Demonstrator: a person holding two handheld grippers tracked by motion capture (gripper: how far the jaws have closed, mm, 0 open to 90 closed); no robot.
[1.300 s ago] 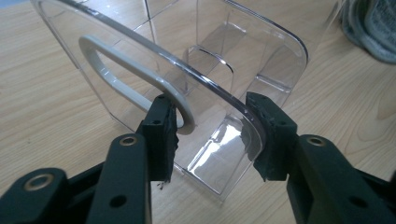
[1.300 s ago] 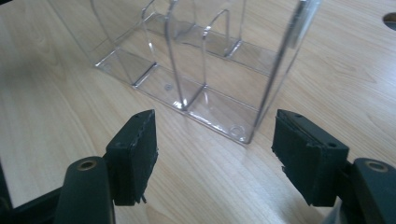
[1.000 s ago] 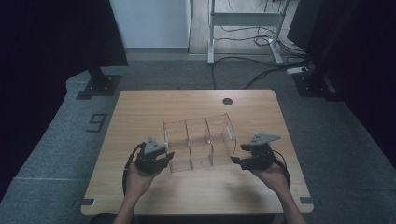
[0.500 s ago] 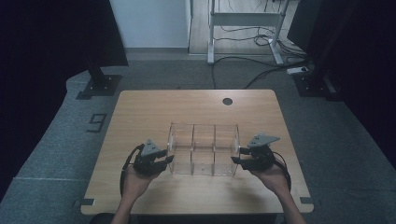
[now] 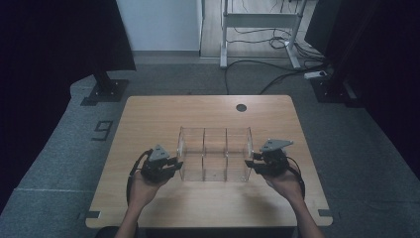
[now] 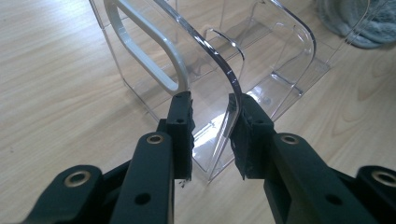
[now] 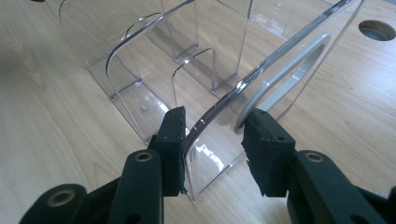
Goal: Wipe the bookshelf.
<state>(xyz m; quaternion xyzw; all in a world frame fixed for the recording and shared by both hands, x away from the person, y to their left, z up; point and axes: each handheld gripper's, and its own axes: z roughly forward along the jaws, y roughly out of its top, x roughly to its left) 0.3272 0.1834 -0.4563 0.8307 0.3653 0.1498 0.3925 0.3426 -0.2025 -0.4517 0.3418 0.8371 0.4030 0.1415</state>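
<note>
I see a clear plastic organizer (image 5: 215, 154) standing on the wooden table (image 5: 148, 119), near the front edge, between my two grippers. It has three compartments and rounded end walls, each with a grey oval handle. My left gripper (image 5: 173, 165) and right gripper (image 5: 249, 164) have just been closing, each straddling an end wall, with gaps still showing, not yet clamped.
</note>
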